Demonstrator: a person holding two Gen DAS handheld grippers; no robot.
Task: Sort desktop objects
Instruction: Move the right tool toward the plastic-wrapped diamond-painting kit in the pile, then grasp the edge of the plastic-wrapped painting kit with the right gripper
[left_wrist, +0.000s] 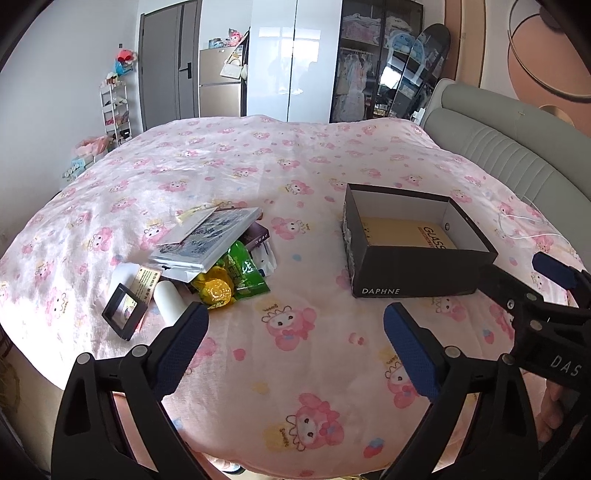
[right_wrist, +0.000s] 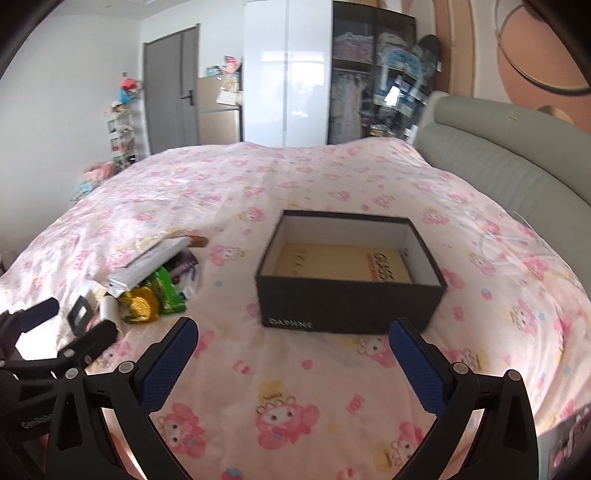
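Sorting target: I see a black Daphne shoebox (right_wrist: 351, 275) standing open on the bed, a yellow flat pack (right_wrist: 345, 264) lying on its floor.
Pile: loose things heaped just left of the shoebox, well apart from it: a silver foil pouch (left_wrist: 207, 240) leaning over a green snack bag (left_wrist: 245, 271), a crumpled yellow wrapper (left_wrist: 216, 290), a white cylinder (left_wrist: 168, 299), a small black frame (left_wrist: 123, 310) at the near edge.
Left gripper (left_wrist: 295, 332): jaws apart, holding nothing, hovering over the blanket between pile and shoebox.
Right gripper (right_wrist: 293, 345): jaws apart, holding nothing, facing the shoebox's near wall.
Stage: I judge the sort partly along, with one item boxed and the heap still outside.
Doing it well: I would take top or outer pieces so the leaning pouch does not slide, pinch crinkly bags at a firm fold, and lower each clear of the shoebox rim before letting go.
Surface: pink cartoon-print blanket (right_wrist: 295, 387), soft, so things may tip.
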